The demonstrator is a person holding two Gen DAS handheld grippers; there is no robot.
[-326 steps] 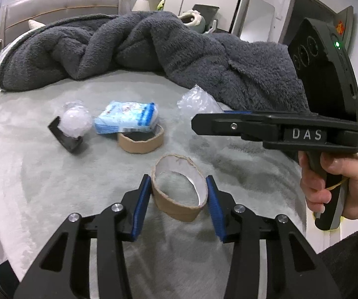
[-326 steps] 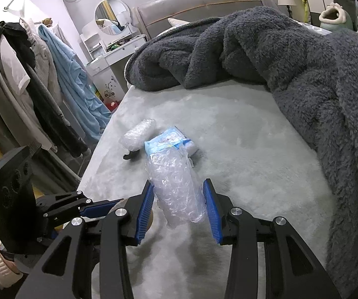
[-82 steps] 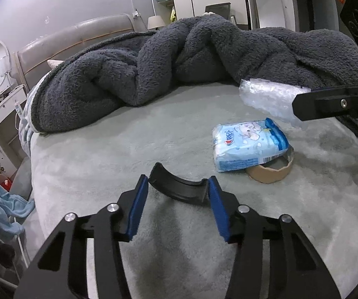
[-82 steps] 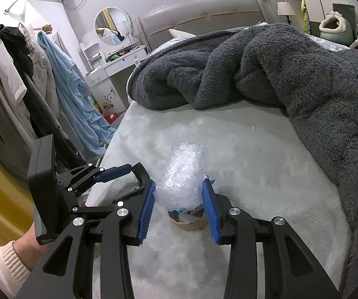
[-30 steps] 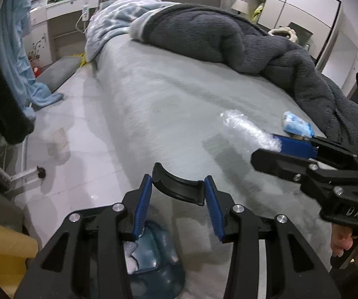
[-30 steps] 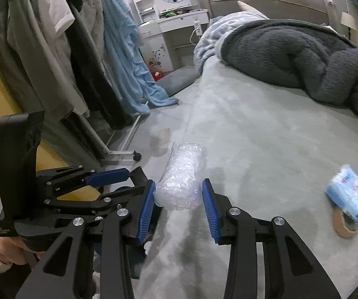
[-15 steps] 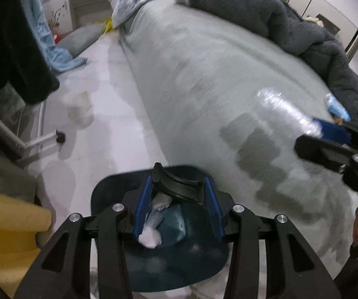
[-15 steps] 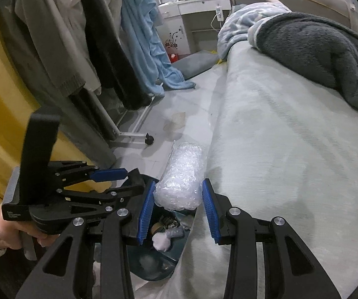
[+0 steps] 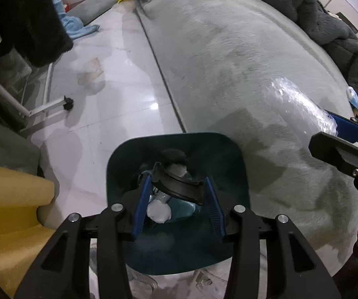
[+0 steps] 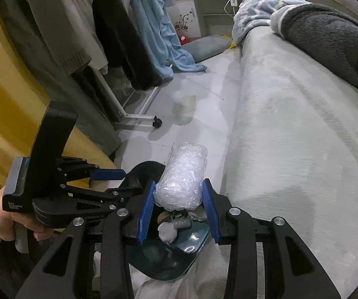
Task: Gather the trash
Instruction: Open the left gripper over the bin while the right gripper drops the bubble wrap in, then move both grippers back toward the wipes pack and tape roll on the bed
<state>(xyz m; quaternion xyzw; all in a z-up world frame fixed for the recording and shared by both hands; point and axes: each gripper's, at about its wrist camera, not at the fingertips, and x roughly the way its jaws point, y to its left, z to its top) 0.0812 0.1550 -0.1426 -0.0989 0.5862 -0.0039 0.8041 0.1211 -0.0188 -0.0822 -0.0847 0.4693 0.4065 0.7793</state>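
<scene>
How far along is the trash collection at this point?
Done: crumpled white trash lies in the dark teal bin. In hand: left tool holds a curved black plastic piece over it; right tool grips a clear bubble-wrap roll. Left: blue tissue packet on the grey bed.

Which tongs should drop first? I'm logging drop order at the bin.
Left, probably. The left tongs hold the black curved piece directly over the teal bin; the right tongs, gripping bubble wrap, look nearer its edge.
</scene>
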